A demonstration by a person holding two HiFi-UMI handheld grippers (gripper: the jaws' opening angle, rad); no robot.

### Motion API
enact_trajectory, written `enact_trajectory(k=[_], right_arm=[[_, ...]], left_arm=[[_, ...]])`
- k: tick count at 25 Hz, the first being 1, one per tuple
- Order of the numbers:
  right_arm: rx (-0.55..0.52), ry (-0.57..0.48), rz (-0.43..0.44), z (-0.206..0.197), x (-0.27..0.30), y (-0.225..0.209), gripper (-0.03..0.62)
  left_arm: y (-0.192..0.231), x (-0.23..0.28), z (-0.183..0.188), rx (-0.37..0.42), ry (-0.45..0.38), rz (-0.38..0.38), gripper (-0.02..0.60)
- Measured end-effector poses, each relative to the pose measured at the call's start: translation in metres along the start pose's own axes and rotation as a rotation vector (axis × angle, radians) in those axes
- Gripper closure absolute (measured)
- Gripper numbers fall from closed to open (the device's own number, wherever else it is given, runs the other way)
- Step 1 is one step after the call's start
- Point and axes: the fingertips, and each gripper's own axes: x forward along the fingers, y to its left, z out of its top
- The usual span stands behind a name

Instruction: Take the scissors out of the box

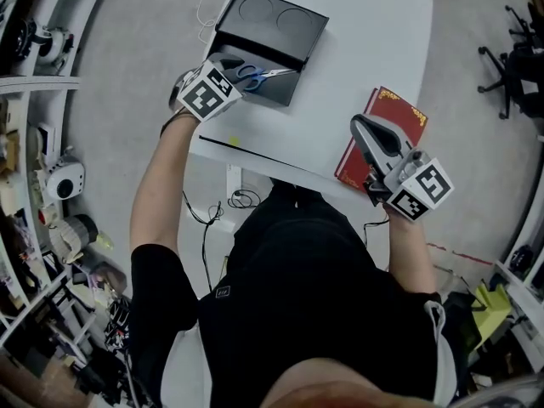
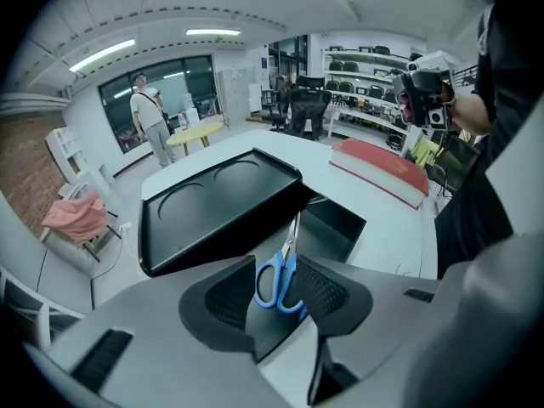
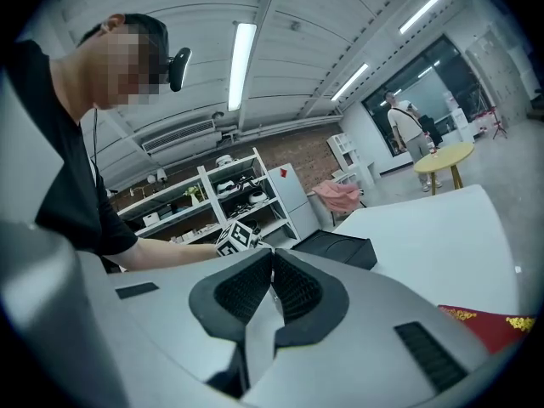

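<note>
Head view: left gripper (image 1: 219, 79) tilts steeply down over the open black box (image 1: 274, 24), its marker cube hiding the tips. Left gripper view: jaws wide apart, blue-handled scissors (image 2: 280, 280) lying in the box between them, ungripped. Right gripper (image 1: 364, 130) is held near level by the red book (image 1: 399, 109), jaws together, empty.

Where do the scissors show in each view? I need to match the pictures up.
Head view: scissors upper centre, lying in the black box.
Left gripper view: low centre, blue handles between the jaws of the left gripper.
Right gripper view: not visible.
Shared landmark: the black box, in all three views.
</note>
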Motion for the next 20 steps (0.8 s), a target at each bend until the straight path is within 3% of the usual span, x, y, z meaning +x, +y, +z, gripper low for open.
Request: enact_trajectory(k=[6,13,20], right_arm=[[0.024,-0.005,-0.015,-0.004,0.002,-0.007,0.563],[0.034,-0.025,-0.038,-0.001,-0.007,-0.016,0.563],[0.046,-0.045,-0.065,0.000,-0.025,-0.026,0.563]], left_arm=[[-0.005,0.028,-0.012,0.111,0.148,-0.124,0.422],[-0.013,0.051,-0.021,0.265,0.323,-0.193,0.425],[-0.016,0.068,-0.027,0.307,0.432,-0.231,0.451]])
